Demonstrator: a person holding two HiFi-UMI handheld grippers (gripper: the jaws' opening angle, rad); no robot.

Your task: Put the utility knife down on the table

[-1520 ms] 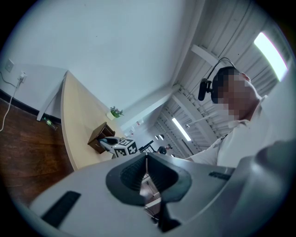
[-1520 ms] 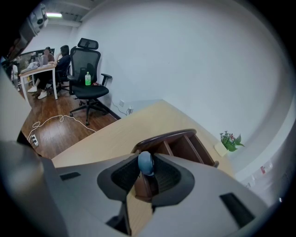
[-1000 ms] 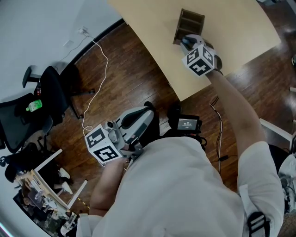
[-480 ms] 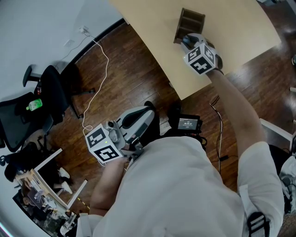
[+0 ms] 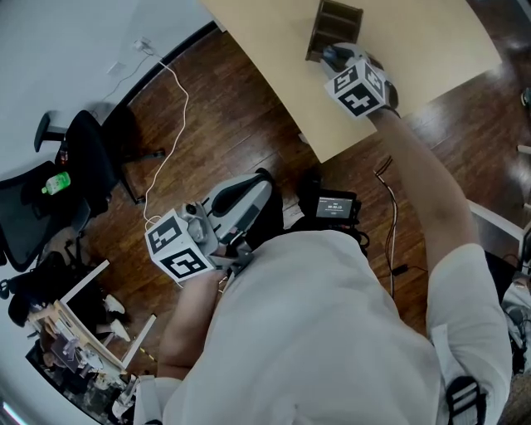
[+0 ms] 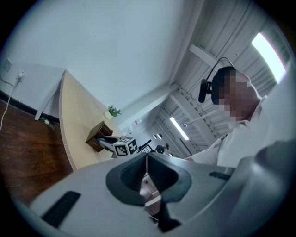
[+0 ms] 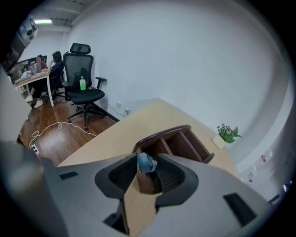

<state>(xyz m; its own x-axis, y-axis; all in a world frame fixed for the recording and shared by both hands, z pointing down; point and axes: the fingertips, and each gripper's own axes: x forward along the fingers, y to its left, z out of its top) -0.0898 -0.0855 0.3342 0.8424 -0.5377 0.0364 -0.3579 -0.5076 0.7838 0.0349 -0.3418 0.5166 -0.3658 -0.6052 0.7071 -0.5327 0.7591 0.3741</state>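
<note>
A dark wooden organizer stands on the light wooden table. My right gripper reaches down to its near end. In the right gripper view, the utility knife's rounded blue end sticks up out of the organizer and sits between the jaws of the right gripper. Those jaws have just been opening and stand slightly apart around it. My left gripper is held low by my body over the floor, away from the table. Its jaws are together, with nothing in them.
A small potted plant sits at the table's far end. A black office chair with a green bottle on its seat stands on the dark wood floor. A white cable lies on the floor near the wall. A small black device with a screen hangs at my waist.
The head view has shifted a little, so everything sits slightly higher in the picture. Neither hand has visibly moved relative to the table or my body.
</note>
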